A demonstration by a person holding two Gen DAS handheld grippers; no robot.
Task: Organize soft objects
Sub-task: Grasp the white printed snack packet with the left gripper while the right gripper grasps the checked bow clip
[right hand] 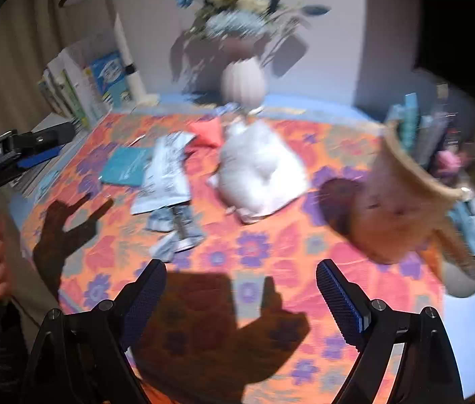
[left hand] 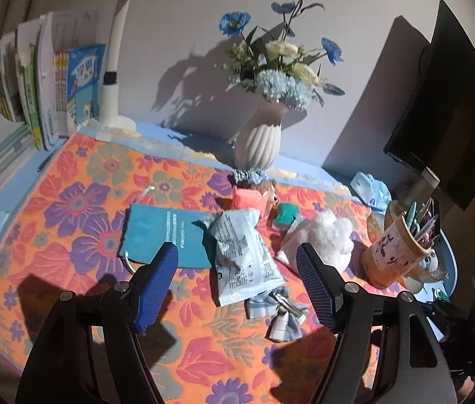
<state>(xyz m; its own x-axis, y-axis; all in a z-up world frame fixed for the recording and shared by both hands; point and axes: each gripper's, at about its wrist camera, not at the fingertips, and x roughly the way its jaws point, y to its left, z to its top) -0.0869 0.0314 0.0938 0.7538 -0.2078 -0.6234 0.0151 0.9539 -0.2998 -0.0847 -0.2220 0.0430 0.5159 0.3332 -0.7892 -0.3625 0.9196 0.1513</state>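
Observation:
Soft things lie on the floral cloth (left hand: 69, 222). In the left wrist view: a teal pouch (left hand: 163, 232), a crinkled pale blue packet (left hand: 244, 256), a plaid bow clip (left hand: 279, 313), a white plush toy (left hand: 328, 232), an orange-pink pouch (left hand: 249, 198) and a small green item (left hand: 286, 213). My left gripper (left hand: 237, 282) is open and empty, hovering just before the packet. In the blurred right wrist view, the plush (right hand: 261, 168), packet (right hand: 167, 175), teal pouch (right hand: 124, 166) and bow clip (right hand: 177, 232) lie ahead. My right gripper (right hand: 241, 299) is open and empty above the cloth.
A ribbed vase of flowers (left hand: 259, 141) stands at the back by the wall. A pen cup (left hand: 395, 252) stands right, also in the right wrist view (right hand: 402, 208). Books (left hand: 52, 77) and a lamp post (left hand: 113, 67) are at the back left, a monitor (left hand: 449, 107) right.

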